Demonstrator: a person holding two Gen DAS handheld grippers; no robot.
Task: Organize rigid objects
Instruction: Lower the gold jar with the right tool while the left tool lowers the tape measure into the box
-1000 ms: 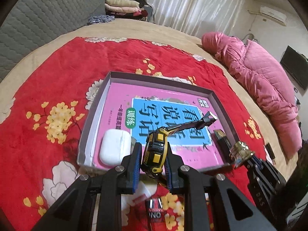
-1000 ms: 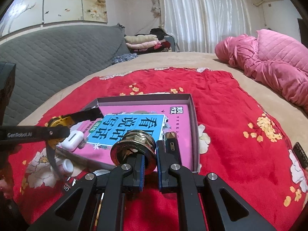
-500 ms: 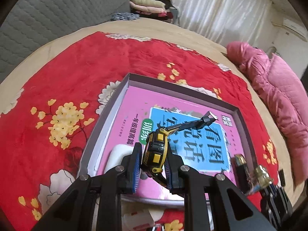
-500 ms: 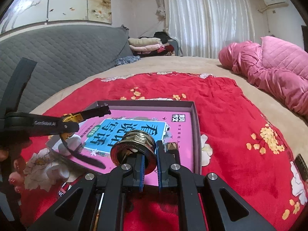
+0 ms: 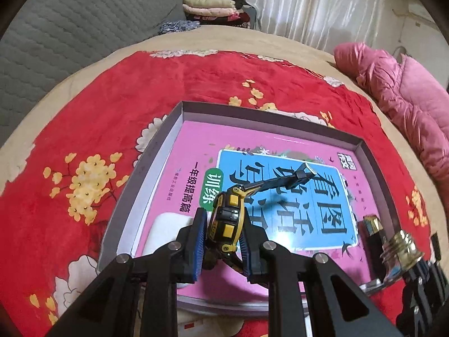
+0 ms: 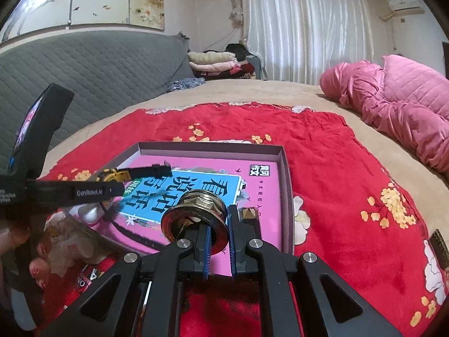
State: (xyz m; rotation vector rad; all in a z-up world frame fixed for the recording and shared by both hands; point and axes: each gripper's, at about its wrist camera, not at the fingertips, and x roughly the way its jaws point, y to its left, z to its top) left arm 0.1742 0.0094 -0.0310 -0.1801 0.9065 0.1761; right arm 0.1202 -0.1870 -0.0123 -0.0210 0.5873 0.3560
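Yellow-and-black toy excavator [image 5: 226, 221] is clamped in the left hand-held gripper [image 5: 221, 241] above the grey shallow cardboard tray [image 5: 252, 113]. The right hand-held gripper [image 6: 219, 245] clamps a brass threaded fitting [image 6: 196, 213] over that tray's near edge.

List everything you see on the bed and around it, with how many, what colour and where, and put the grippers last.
Shallow grey cardboard tray: one, on the red floral blanket.
Pink book with blue title panel: one, flat in the tray.
White earbud case: one, on the book, near left corner.
Black-and-gold lighter: one, tray's right edge.
Pink quilted bedding: one heap, far right.
Folded clothes: one pile, by the white curtain.
Grey quilted headboard: one, left.
Left gripper: shut on the yellow-and-black toy excavator, over the book.
Right gripper: shut on the brass threaded fitting.
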